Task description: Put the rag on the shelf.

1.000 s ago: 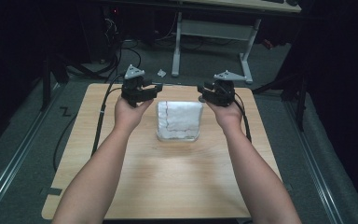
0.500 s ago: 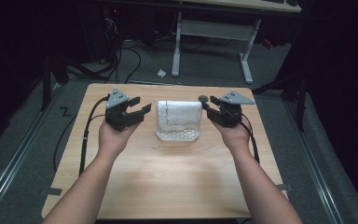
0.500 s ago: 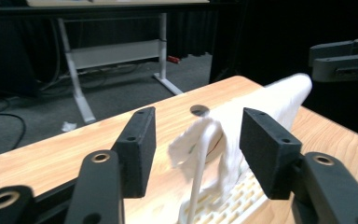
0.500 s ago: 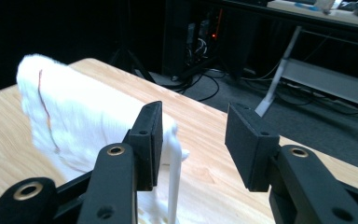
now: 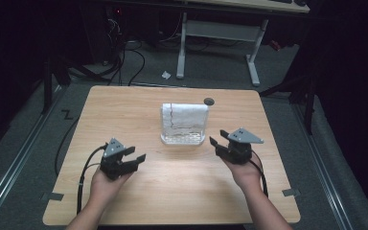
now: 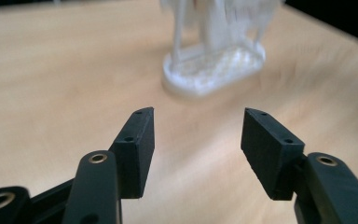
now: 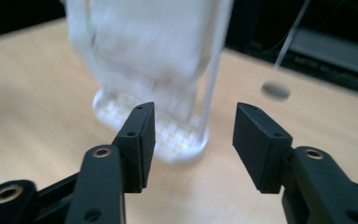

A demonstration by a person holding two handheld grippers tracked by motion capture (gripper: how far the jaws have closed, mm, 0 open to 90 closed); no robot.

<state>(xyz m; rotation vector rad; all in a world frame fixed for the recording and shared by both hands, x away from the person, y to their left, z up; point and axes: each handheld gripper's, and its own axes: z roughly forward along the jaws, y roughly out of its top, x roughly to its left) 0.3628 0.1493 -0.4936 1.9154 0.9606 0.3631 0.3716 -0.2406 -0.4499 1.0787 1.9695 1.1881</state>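
Both grippers apart from the white towel rack, jaws wide and empty

The rack stands mid-table, a white cloth draped over it; left gripper and right gripper flank its near side, jaws just opening, nothing between; a small dark disc lies behind; cables crowd the floor.

Light wooden table with rounded corners, pale grain top, occupies the centre of the high view frame. Standing on it, slightly above frame centre: clear plastic rack with an oval perforated base, a white cloth draped over its upright part; a thin dark red line runs down the cloth's left portion. Small dark round disc set in the tabletop just upper right of the rack, near the far edge. Table stands on grey carpeted floor.
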